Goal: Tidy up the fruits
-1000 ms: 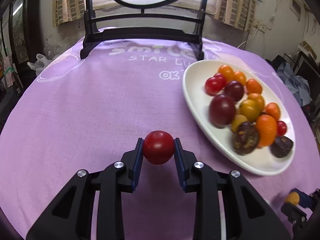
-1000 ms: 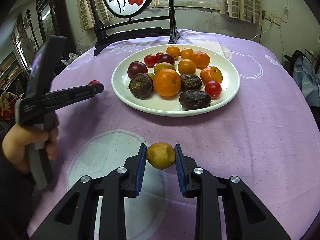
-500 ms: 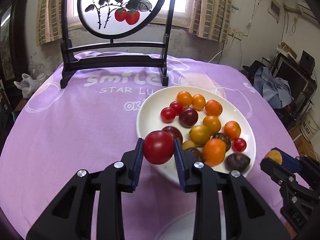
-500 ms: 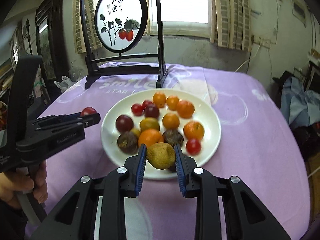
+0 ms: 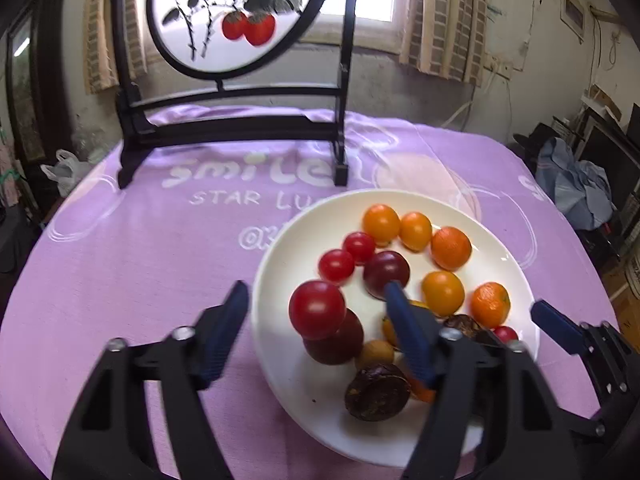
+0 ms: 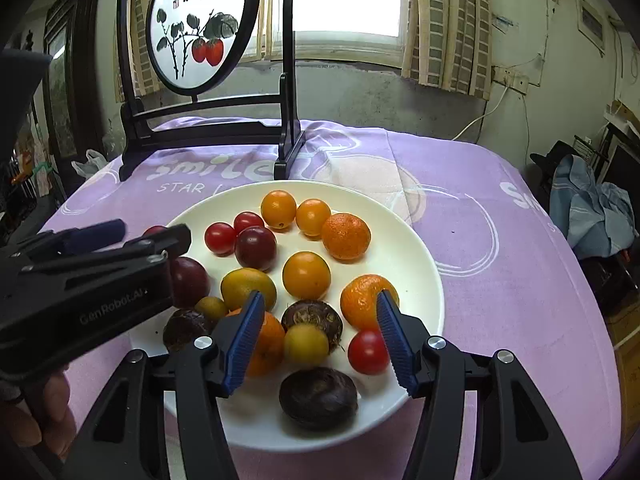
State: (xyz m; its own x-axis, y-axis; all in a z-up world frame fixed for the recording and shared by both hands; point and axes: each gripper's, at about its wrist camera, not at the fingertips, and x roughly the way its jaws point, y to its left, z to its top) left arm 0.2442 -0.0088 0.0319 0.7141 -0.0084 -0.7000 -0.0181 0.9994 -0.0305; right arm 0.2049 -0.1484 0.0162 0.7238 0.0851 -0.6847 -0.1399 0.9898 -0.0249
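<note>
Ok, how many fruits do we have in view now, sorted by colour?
Red tomatoes: 4
Dark purple fruits: 2
Orange tomatoes: 3
Mandarins: 3
Yellow fruits: 3
Brown wrinkled fruits: 3
Total: 18

**Both grippers spread, nothing pinched**

My left gripper (image 5: 316,312) points down at a slant, its jaws just opened wide; the blue pads (image 5: 224,320) touch nothing. My right gripper (image 6: 320,332) tilts down the same way, jaws also just opened, ribbed fingertips (image 6: 246,340) well apart and bare. In the right wrist view, a hand (image 6: 36,416) grips the left gripper's handle at the lower left.
</note>
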